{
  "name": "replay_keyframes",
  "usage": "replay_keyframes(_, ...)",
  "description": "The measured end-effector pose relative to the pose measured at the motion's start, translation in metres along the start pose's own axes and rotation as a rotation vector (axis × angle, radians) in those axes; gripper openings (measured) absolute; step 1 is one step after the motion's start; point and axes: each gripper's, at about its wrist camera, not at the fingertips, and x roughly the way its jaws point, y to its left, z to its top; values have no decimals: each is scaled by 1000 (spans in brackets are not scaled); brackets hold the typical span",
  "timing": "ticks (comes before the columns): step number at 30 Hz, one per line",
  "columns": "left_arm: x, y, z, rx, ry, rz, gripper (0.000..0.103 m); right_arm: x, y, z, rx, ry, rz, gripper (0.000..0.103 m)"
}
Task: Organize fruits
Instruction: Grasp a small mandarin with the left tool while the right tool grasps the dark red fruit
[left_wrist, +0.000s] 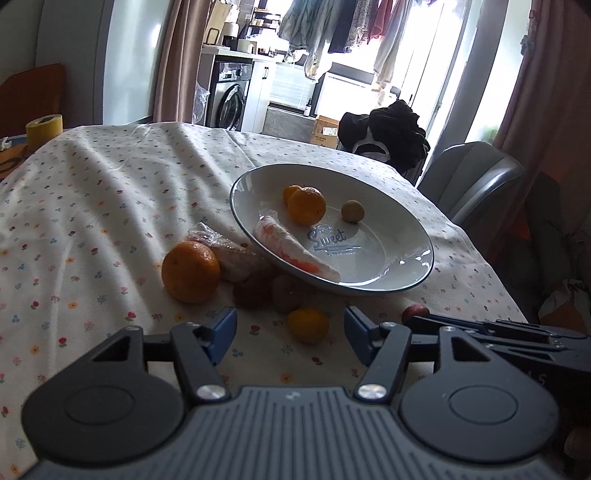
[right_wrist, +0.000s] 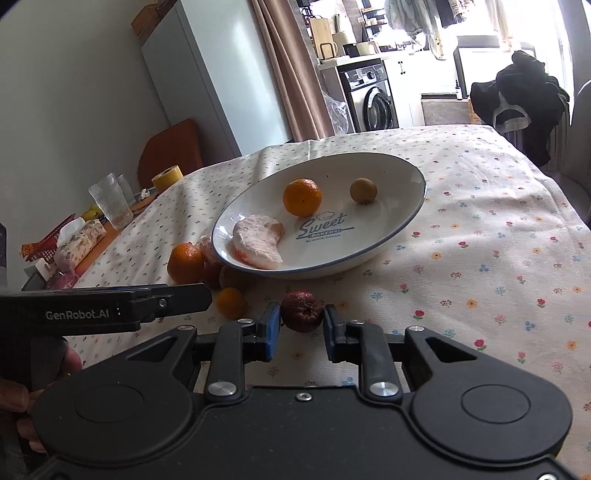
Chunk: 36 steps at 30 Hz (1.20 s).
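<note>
Right now my right tool (right_wrist: 301, 328) sits low over the worktop (right_wrist: 480, 258) with its blue pads (right_wrist: 271, 330) on either side of a dark red fruit (right_wrist: 302, 311); the jaws are only partly parted, and the pads look just beside the fruit's flanks, though I cannot tell whether they press it or whether it is clear of the cloth. My left tool (left_wrist: 290, 334) hovers spread wide and holds nothing, with a small orange (left_wrist: 308, 325) lying on the cloth between and just beyond its tips. Past that, two brownish fruits (left_wrist: 255, 291) and a larger orange (left_wrist: 191, 272) cluster against the near rim of the plate (left_wrist: 406, 284), with a wrapped piece (left_wrist: 229, 254) tucked beside them. On the plate I see a peeled citrus segment (left_wrist: 295, 251), an orange (left_wrist: 306, 206) with another partly hidden behind it, and a small tan fruit (left_wrist: 352, 211) apart from them. In the left view, the right tool's body reaches in from the right edge, with the red fruit showing at its tip.
</note>
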Motion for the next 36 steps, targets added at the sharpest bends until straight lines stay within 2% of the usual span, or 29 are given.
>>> replay_keyframes(8,12,-17,0,19,-6,59,57,-8,-6,1,0,-29,30,23)
replay_keyframes(10,16,-18,-1,2,6,59,46,-10,-9,2,-1,-40,36,23)
replay_keyframes(13,20,-15,-1,-39,36,30,36,-11,-14,4,2,-41,43,23)
replay_keyframes(16,20,-16,-2,-23,33,32,25,-12,-17,4,7,-43,42,23)
replay_keyframes(20,17,-11,-4,-52,28,12,25,-15,-20,4,22,-55,41,23)
replay_keyframes(36,-24,-4,8,-70,-74,-17,25,-16,-4,10,3,-81,56,23)
